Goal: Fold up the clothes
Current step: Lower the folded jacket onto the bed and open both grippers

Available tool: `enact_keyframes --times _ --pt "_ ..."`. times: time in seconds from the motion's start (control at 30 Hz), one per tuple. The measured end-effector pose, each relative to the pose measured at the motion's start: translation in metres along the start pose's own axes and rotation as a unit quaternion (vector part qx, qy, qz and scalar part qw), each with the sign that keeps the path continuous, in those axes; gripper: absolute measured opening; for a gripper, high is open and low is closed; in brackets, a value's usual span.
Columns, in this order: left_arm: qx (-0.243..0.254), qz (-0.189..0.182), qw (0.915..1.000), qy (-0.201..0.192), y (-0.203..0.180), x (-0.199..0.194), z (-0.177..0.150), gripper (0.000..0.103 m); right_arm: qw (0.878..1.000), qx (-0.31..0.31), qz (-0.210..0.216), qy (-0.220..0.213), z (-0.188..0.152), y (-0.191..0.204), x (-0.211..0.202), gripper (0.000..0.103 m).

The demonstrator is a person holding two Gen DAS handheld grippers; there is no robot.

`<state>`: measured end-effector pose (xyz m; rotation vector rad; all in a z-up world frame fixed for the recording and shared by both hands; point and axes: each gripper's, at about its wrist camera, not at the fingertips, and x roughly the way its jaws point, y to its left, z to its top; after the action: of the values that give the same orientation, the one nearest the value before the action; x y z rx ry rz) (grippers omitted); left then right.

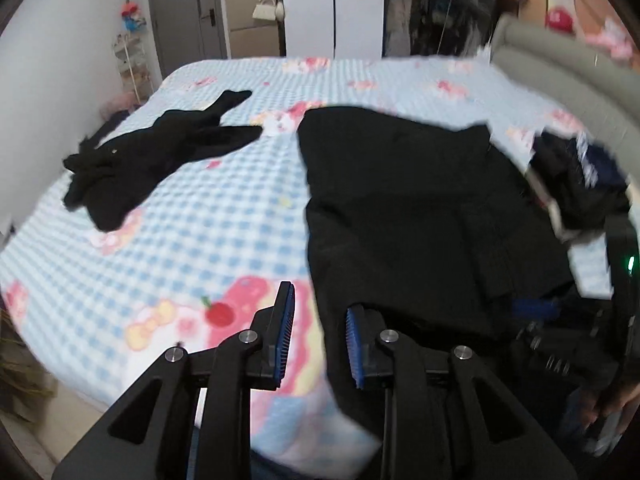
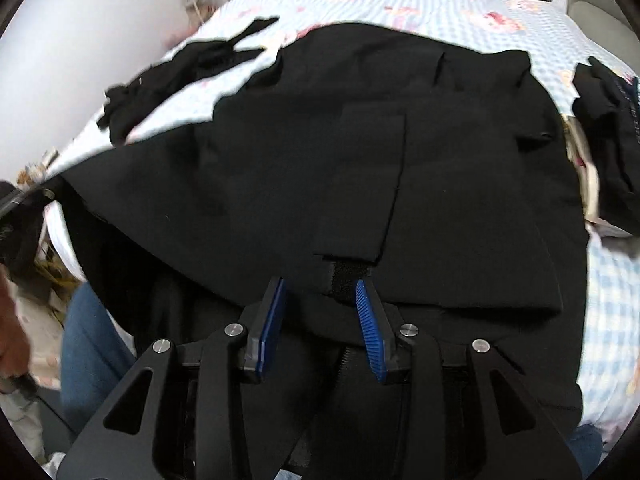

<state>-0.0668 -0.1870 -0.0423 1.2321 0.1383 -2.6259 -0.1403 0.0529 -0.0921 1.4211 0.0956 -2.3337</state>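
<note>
my left gripper (image 1: 320,316) hangs with jaws apart and empty at the near left edge of the black garment (image 1: 420,208). my right gripper (image 2: 320,292) is also spread and empty over its near hem. the garment lies flat on the blue checked bedspread (image 1: 200,220). further left sit crumpled black tights (image 1: 148,156); at the right, a dark clothes pile (image 1: 580,184).

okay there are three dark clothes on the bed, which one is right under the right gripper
The big black garment, spread flat across the bed's near edge. The right gripper hangs open over its hem. The crumpled black piece lies far left; the dark pile sits far right.
</note>
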Motion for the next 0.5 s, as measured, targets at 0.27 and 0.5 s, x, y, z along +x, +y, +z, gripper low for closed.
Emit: enact_keyframes --times 0.27,0.5 --pt "-0.026 -0.029 0.9992 -0.013 0.009 -0.014 0.006 0.042 0.987 0.115 -0.107 -0.043 0.01 -0.065 0.0 0.036" --pt "-0.043 -0.062 0.9964 -0.04 0.012 -0.032 0.016 0.041 0.978 0.158 -0.099 -0.091 0.002 -0.076 -0.036 0.045"
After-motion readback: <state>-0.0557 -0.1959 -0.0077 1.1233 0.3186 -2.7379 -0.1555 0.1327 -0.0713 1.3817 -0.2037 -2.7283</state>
